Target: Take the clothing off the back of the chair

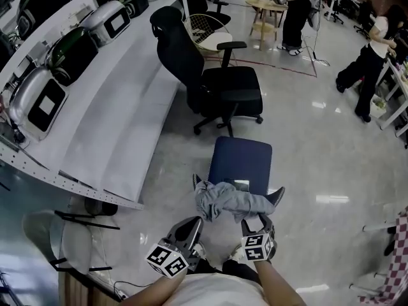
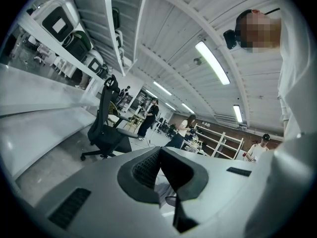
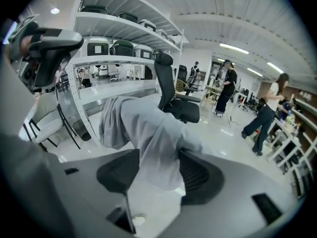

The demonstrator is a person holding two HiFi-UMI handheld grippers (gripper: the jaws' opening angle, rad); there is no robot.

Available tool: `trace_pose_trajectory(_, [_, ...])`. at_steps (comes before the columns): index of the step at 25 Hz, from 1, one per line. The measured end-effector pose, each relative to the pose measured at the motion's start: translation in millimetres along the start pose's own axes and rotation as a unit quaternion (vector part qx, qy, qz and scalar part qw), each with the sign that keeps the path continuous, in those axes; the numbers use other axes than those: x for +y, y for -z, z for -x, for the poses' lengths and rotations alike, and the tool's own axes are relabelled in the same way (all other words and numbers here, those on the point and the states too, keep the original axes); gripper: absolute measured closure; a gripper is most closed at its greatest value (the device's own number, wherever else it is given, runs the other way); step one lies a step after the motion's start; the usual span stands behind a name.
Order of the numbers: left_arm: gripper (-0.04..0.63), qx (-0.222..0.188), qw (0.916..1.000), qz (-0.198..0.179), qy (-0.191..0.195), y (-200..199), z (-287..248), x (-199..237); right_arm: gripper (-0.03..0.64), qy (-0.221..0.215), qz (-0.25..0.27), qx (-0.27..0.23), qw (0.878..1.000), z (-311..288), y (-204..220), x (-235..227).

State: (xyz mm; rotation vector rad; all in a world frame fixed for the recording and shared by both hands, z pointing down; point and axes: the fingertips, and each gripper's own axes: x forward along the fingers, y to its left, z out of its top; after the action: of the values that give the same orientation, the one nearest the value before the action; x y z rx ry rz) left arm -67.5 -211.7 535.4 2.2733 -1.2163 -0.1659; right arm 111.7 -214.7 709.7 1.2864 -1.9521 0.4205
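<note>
A grey garment [image 1: 233,201] hangs bunched over the back of a chair with a blue seat [image 1: 241,161], right in front of me. Only the back's two dark corners show beside the cloth. My right gripper [image 1: 257,222] reaches down onto the garment's near right side. In the right gripper view its jaws [image 3: 159,155] stand wide apart, and a fold of the grey cloth [image 3: 148,133] lies between the pads. My left gripper [image 1: 193,224] hovers just short of the garment's left end. Its pads [image 2: 148,167] meet at the tips, with nothing between them.
A black office chair [image 1: 217,81] stands beyond the blue one, beside a long white shelf unit [image 1: 115,120] with machines on it. A metal-framed chair [image 1: 70,228] is at my lower left. People [image 1: 366,65] stand farther off on the glossy floor.
</note>
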Motion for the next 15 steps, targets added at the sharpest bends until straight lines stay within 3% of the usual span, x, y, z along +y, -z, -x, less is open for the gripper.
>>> trace_pose_trajectory(15, [0.588, -0.004, 0.9999, 0.001, -0.015, -4.0, 6.2, 6.2, 0.384, 0.018, -0.041, 0.005, 0.999, -3.3, -3.7, -8.3])
